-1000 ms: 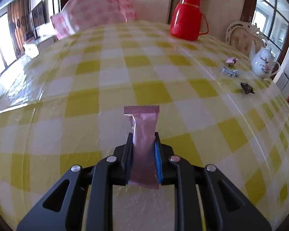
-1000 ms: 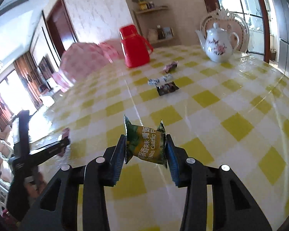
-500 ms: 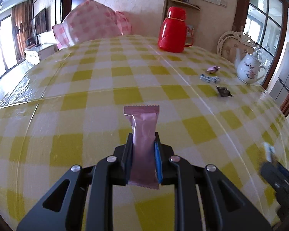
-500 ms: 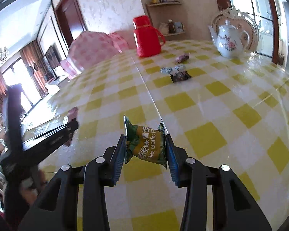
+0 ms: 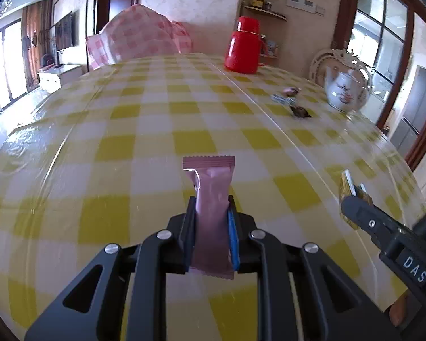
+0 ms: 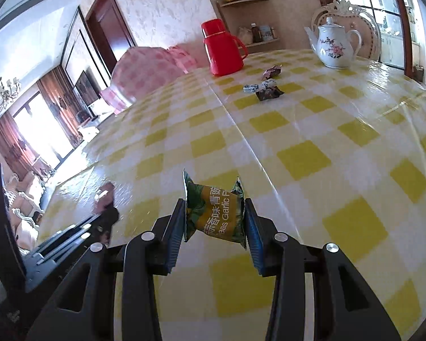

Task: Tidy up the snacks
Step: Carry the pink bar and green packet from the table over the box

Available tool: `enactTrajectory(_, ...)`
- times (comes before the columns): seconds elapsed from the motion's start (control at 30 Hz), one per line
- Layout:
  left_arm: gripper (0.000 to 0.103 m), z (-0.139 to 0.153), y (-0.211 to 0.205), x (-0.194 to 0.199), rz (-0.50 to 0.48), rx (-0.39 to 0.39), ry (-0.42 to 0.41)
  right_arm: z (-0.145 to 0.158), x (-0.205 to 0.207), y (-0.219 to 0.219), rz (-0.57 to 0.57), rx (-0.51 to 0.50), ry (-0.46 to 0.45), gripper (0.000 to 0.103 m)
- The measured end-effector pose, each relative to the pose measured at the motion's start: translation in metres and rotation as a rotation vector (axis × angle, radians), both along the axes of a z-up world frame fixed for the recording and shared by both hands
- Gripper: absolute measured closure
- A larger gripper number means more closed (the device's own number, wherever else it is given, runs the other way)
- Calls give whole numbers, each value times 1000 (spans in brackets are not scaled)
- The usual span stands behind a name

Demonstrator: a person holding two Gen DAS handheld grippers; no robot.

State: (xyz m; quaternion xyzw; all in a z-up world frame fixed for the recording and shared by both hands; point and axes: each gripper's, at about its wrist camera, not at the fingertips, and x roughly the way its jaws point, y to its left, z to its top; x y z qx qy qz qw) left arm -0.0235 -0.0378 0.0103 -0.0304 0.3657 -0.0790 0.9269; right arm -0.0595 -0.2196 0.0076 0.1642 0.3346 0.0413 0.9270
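A slim pink packet (image 5: pixel 211 196), matte with crimped zigzag ends, stands upright between the left gripper's (image 5: pixel 211 221) jaws, clenched on its middle above the table (image 5: pixel 127 153); its lower end hangs below the pads. The right gripper (image 6: pixel 214 218) grips a puffy green packet (image 6: pixel 214 210), glossy foil with a mustard label reading "Garlic", pinched by its sides and held tilted over the table; the print is cut off at the fold. In the left view that packet shows only as a thin edge at the right gripper's tip, and in the right view the pink packet is a blur. The table wears a shiny plastic cloth of yellow and white checks, creased along a seam. Far across it lie three small wrapped sweets (image 6: pixel 265 86), close together, too small to read. Beyond them stand a red plastic flask (image 6: pixel 223 48) and a white porcelain teapot (image 6: pixel 335 45) with painted blossoms. A pink checked cover (image 5: pixel 139 39) bulges behind the table's far edge.
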Motion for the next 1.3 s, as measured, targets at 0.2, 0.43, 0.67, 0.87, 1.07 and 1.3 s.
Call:
enactTrajectory(0.2, 83, 8, -7, -42, -33, 46, -27, -6, -29, 2, 0, 11, 7, 62)
enactTrajectory(0.43, 83, 18, 5, -80, -37, 99, -36, -6, -57, 15, 34, -11, -2, 62)
enactTrajectory(0.67, 83, 29, 33, -112, -30, 144, -55, -7, -80, 44, 116, -41, 1, 62)
enactTrajectory(0.87, 83, 33, 59, -133, -6, 167, -68, -1, -93, 76, 196, -77, -18, 62)
enactTrajectory(1.07, 83, 31, 94, -154, 32, 185, -59, 10, -109, 107, 273, -105, -48, 62)
enactTrajectory(1.3, 83, 38, 134, -181, 93, 200, -76, 19, -130, 150, 383, -140, -78, 62)
